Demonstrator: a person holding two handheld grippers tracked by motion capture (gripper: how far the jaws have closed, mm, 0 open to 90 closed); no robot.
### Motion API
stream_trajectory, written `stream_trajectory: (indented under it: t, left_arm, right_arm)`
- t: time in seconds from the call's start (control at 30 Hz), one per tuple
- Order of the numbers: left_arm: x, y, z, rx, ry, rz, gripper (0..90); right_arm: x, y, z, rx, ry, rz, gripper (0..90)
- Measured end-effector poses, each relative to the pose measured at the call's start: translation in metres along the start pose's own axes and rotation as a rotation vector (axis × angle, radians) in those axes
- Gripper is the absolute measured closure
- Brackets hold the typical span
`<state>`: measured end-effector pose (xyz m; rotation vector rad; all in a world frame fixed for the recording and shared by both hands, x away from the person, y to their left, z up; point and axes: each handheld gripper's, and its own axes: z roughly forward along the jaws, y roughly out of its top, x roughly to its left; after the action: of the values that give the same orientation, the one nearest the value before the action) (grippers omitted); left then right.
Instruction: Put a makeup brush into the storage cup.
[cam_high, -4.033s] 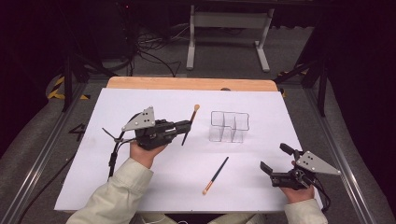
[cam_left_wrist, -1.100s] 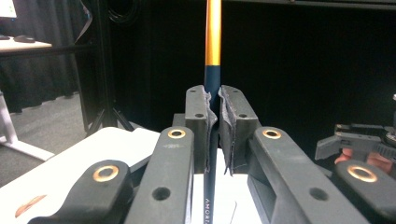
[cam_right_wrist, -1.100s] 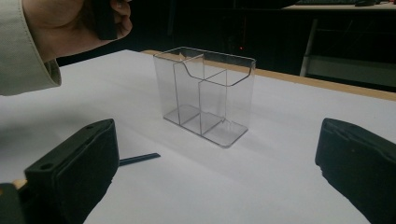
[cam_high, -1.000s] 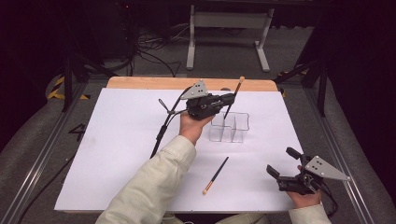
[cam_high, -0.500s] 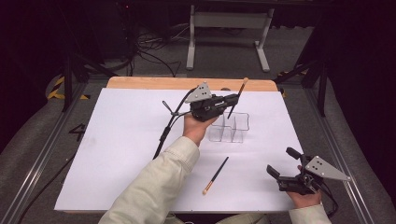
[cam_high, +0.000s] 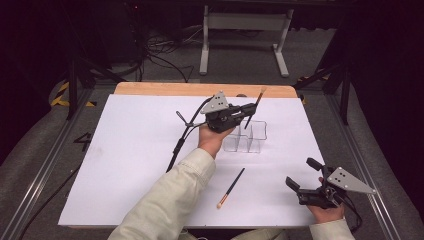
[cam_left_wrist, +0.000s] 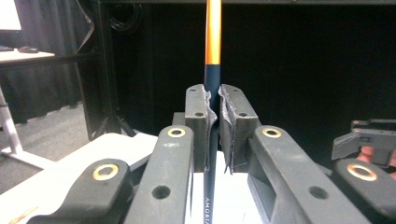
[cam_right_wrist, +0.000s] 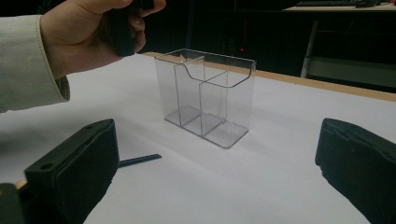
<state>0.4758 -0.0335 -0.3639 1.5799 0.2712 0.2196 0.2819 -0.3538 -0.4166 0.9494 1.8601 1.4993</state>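
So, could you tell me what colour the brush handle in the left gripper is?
Dark navy, turning orange higher up on the brush; left gripper view shows it best.

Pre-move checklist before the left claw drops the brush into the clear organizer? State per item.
1. Left claw shut on the brush: ok, pads clamp the dark handle in the left gripper view.
2. Brush attitude: ok, near upright, slightly tilted, bristles up.
3. Brush over the clear organizer: ok roughly; which compartment the lower end lines up with, cannot tell.
4. Organizer compartments empty and upright: ok in the right gripper view.
5. Right claw open and apart from the organizer: ok, near the table's front right.
6. Second brush lying on the white sheet, out of the drop path: ok.
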Motion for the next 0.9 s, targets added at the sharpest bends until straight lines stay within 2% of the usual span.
stream_trajectory:
  t: [0.17,0.9]
  left_arm:
    - [0.002,-0.004,0.001,0.002,0.003,-0.023,82.2]
    - [0.006,-0.021,0.004,0.035,0.007,-0.048,82.2]
  right_arm:
    - [0.000,0.000,0.000,0.001,0.003,0.004,0.1]
    - [0.001,0.000,0.000,-0.003,0.010,0.002,0.1]
